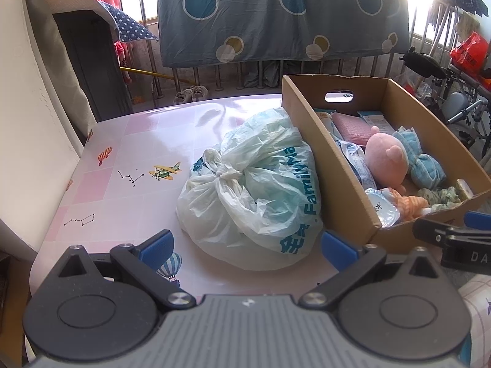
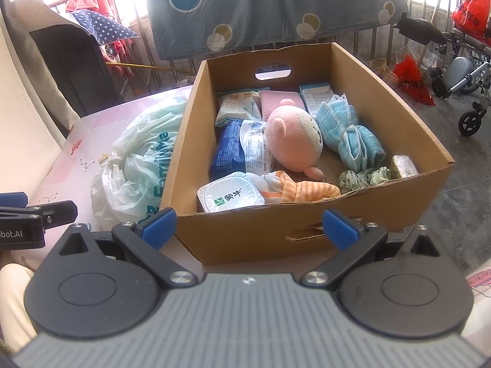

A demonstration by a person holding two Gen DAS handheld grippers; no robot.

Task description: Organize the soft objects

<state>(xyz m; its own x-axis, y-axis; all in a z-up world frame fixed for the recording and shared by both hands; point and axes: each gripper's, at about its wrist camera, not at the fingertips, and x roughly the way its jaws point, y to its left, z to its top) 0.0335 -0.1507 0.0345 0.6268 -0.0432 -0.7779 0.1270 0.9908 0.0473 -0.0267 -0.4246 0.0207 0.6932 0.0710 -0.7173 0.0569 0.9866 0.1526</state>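
Between the wide-open, empty fingers of the left gripper [image 1: 247,242] a knotted plastic bag [image 1: 254,184] is seen on the desk [image 1: 132,141], touching the cardboard box [image 2: 362,214]. The right gripper [image 2: 249,225], likewise spread and empty, is held before the box. The bag is judged light, slack and slippery, best pinched at its knot [image 1: 225,173].

Table [image 1: 129,141] left of bag [image 1: 254,184] is bare, open approach. Bag touches box [image 2: 399,116] left wall, no gap there. Box top open; interior crowded, plush [image 2: 291,138] mid-box.
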